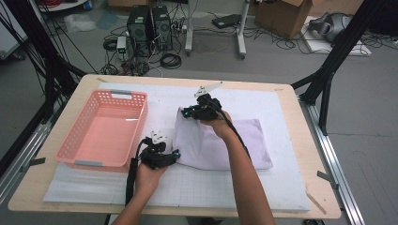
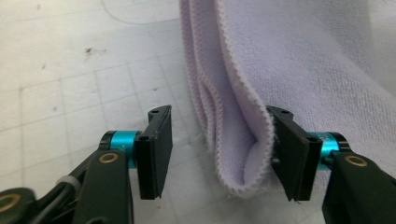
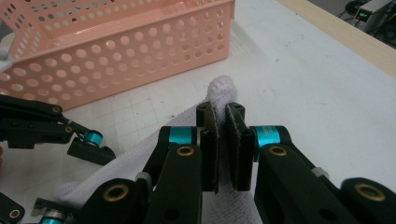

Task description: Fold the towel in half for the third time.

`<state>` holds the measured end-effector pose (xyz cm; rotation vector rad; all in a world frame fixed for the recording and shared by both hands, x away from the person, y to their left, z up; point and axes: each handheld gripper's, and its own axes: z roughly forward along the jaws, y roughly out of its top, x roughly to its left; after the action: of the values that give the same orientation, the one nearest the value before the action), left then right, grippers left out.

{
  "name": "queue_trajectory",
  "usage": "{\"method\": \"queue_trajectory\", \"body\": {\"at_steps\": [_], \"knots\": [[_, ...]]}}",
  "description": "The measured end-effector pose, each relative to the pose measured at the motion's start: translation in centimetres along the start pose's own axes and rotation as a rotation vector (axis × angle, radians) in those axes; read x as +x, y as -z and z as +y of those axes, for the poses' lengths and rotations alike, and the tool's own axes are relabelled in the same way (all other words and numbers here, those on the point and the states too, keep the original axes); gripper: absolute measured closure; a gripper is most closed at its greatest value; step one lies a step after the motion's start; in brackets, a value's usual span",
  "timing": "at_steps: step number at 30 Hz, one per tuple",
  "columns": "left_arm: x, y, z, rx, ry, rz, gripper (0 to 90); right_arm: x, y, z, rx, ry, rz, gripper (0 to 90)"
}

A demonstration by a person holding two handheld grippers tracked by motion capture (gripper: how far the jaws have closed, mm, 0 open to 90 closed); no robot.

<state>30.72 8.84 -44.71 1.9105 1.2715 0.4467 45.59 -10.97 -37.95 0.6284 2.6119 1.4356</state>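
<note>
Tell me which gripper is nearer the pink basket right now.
Left. The left gripper sits just off the near right corner of the pink basket, jaws open around the lilac cloth edge. The right gripper is farther right, shut on the cloth's raised corner.

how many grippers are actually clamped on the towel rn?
1. The right gripper is shut on the folded lilac terry towel at its raised far corner; the left gripper stands open around the near corner.

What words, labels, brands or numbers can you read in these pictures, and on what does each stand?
None can be read.
Small device with a green lit display, beyond the table edge: digits too blurred to read.
Brown cardboard box on the floor: no print legible.
Pink perforated plastic basket, lilac folded towel: no lettering.
</note>
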Motion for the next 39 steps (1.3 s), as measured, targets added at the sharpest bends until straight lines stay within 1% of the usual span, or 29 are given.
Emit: {"method": "queue_trajectory", "body": {"at_steps": [1, 2, 3, 4, 5, 6, 7, 8, 9, 11, 12, 14, 16, 17, 18, 19, 21, 22, 24, 26, 29, 30, 31, 32, 33, 34, 35, 36, 39], "knots": [[-0.2, 0.0, -0.1, -0.005, -0.007, 0.004, 53.8, 0.0, 0.0, 0.0, 0.002, 0.000, -0.003, 85.2], [-0.4, 0.0, -0.2, -0.016, -0.026, 0.002, 54.2, 0.0, 0.0, 0.0, 0.000, 0.000, -0.004, 85.2], [-0.5, -0.1, -0.3, -0.024, -0.020, -0.027, 63.1, 0.0, -0.1, 0.0, 0.000, 0.004, -0.004, 85.2], [-0.5, -0.1, -0.3, -0.024, -0.020, -0.027, 66.9, 0.1, -0.1, 0.0, 0.000, -0.001, 0.001, 85.2], [-0.5, -0.1, -0.5, -0.034, -0.006, -0.030, 68.1, 0.1, -0.1, 0.0, 0.002, 0.004, -0.001, 85.1], [-0.5, -0.1, -0.5, -0.034, -0.006, -0.030, 70.8, 0.1, -0.1, 0.0, 0.002, 0.004, -0.001, 85.2], [-0.3, -0.1, -0.5, -0.033, 0.015, -0.052, 73.1, 0.1, -0.1, 0.0, -0.001, 0.000, -0.002, 85.2], [-0.3, -0.1, -0.5, -0.035, 0.024, -0.060, 75.2, 0.1, -0.1, 0.0, -0.002, 0.002, -0.002, 85.1], [-0.3, -0.1, -0.5, -0.035, 0.027, -0.061, 77.3, 0.2, 0.0, 0.0, 0.002, -0.005, -0.001, 85.2], [-0.4, -0.1, -0.5, -0.034, 0.037, -0.062, 79.2, 0.3, 0.0, -0.1, 0.003, -0.003, -0.001, 85.1], [-0.3, 0.0, -0.5, -0.035, 0.036, -0.061, 79.8, 0.3, 0.1, -0.1, 0.003, -0.004, -0.001, 85.1], [-0.1, 0.1, -0.4, -0.036, 0.062, -0.073, 80.9, 0.2, 0.2, 0.0, -0.001, 0.002, -0.001, 85.1], [0.2, 0.4, -0.4, -0.040, 0.095, -0.109, 81.1, 0.2, 0.4, 0.0, -0.004, 0.003, -0.002, 85.1], [0.1, 0.7, -0.3, -0.056, 0.111, -0.129, 81.1, 0.2, 0.5, 0.0, -0.003, -0.002, -0.003, 85.1], [0.0, 0.9, -0.2, -0.061, 0.119, -0.144, 81.1, 0.1, 0.7, 0.0, -0.010, 0.002, -0.006, 85.1], [-0.1, 1.2, -0.1, -0.073, 0.138, -0.178, 81.1, 0.1, 0.9, -0.1, -0.015, -0.004, -0.007, 85.1], [-0.4, 1.7, 0.2, -0.093, 0.152, -0.209, 81.1, -0.1, 1.3, -0.2, -0.027, -0.004, -0.012, 85.0], [-0.6, 2.0, 0.4, -0.101, 0.155, -0.218, 81.0, -0.2, 1.6, -0.3, -0.030, -0.011, -0.015, 85.0], [-1.1, 2.3, 0.9, -0.115, 0.156, -0.245, 81.0, -0.4, 2.2, -0.4, -0.039, -0.020, -0.024, 84.9], [-1.8, 2.6, 1.6, -0.129, 0.155, -0.282, 81.0, -0.5, 2.7, -0.5, -0.053, -0.024, -0.030, 84.9], [-3.0, 2.8, 2.5, -0.142, 0.132, -0.311, 80.9, -0.8, 3.6, -0.7, -0.063, -0.030, -0.036, 84.8], [-3.0, 2.8, 2.5, -0.142, 0.132, -0.311, 80.9, -0.9, 4.0, -0.9, -0.065, -0.032, -0.039, 84.9], [-3.9, 2.7, 3.1, -0.145, 0.118, -0.333, 80.9, -1.0, 4.4, -1.0, -0.075, -0.030, -0.043, 84.9], [-4.1, 2.6, 3.3, -0.145, 0.112, -0.337, 80.9, -1.2, 4.7, -1.2, -0.081, -0.036, -0.044, 84.9], [-4.1, 2.6, 3.3, -0.145, 0.112, -0.337, 80.9, -1.2, 5.0, -1.3, -0.082, -0.038, -0.049, 84.9], [-4.8, 2.4, 3.8, -0.145, 0.105, -0.350, 80.9, -1.4, 5.5, -1.5, -0.086, -0.043, -0.055, 84.9], [-5.2, 2.2, 4.0, -0.148, 0.107, -0.359, 80.9, -1.5, 5.8, -1.6, -0.092, -0.049, -0.055, 84.9], [-5.2, 2.2, 4.0, -0.148, 0.107, -0.359, 80.9, -1.6, 6.2, -1.8, -0.095, -0.050, -0.061, 84.8], [-6.9, 1.4, 5.1, -0.140, 0.079, -0.384, 80.8, -2.1, 7.4, -2.4, -0.103, -0.051, -0.080, 84.8]]}}
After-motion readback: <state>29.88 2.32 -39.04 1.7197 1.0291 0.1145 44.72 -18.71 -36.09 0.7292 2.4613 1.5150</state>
